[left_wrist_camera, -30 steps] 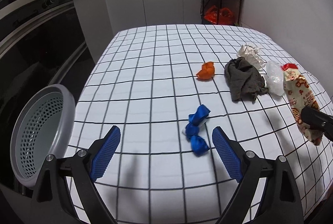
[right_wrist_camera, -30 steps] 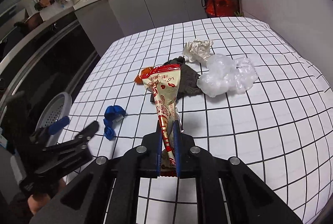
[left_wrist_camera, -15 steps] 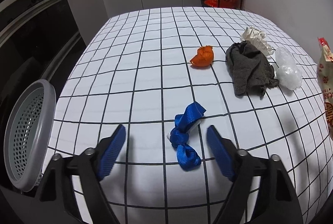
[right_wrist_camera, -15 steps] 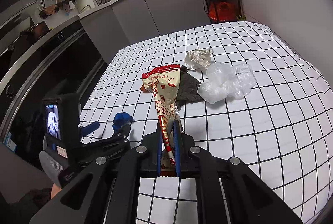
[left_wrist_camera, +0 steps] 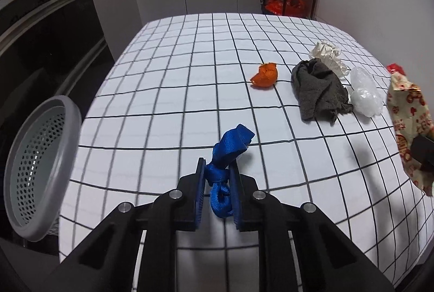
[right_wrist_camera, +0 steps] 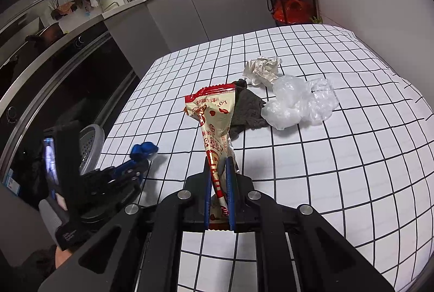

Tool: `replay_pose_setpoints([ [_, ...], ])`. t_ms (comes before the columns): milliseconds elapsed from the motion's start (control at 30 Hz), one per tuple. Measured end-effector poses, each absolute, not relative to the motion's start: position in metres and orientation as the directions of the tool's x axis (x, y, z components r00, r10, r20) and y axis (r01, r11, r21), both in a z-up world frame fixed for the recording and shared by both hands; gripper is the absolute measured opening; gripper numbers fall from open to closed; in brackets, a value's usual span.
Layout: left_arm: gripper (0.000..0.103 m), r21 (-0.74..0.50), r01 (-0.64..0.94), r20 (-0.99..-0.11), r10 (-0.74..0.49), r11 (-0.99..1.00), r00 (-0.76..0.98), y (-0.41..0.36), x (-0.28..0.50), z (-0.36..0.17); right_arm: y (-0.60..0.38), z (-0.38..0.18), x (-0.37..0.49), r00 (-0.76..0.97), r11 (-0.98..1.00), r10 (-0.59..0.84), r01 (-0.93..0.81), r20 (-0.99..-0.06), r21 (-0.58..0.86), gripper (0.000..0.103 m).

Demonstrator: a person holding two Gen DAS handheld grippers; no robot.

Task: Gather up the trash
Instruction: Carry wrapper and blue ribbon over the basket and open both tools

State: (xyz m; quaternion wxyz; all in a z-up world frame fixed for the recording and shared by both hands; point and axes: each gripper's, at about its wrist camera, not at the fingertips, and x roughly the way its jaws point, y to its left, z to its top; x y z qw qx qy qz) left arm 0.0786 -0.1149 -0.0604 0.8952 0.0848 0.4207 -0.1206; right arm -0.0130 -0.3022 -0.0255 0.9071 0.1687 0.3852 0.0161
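Blue strap (left_wrist_camera: pixel 220 178) between left tongs (left_wrist_camera: pixel 218 193)

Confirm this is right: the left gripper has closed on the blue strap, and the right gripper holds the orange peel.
Not quite. The right gripper holds the red-and-cream snack wrapper, as the right wrist view shows. The orange peel lies on the tablecloth. The left gripper does grip the blue strap.

Snack wrapper (left_wrist_camera: pixel 407 113) perhaps edge-cropped

Bright overhead light on the tablecloth (left_wrist_camera: pixel 190 75), soft shadows, dim kitchen behind, fisheye-bent edges, perhaps slightly blurred.
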Motion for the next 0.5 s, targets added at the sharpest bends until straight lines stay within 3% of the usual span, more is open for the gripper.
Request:
replay_pose_setpoints([
  [500,0.017,0.141,0.158,-0.687,-0.018,0.977,0.726,0.006,0.056,0.005,-0.218,-0.012,0.006,0.671,0.966,0.207,-0.025,-0.712,0.258,0.01],
])
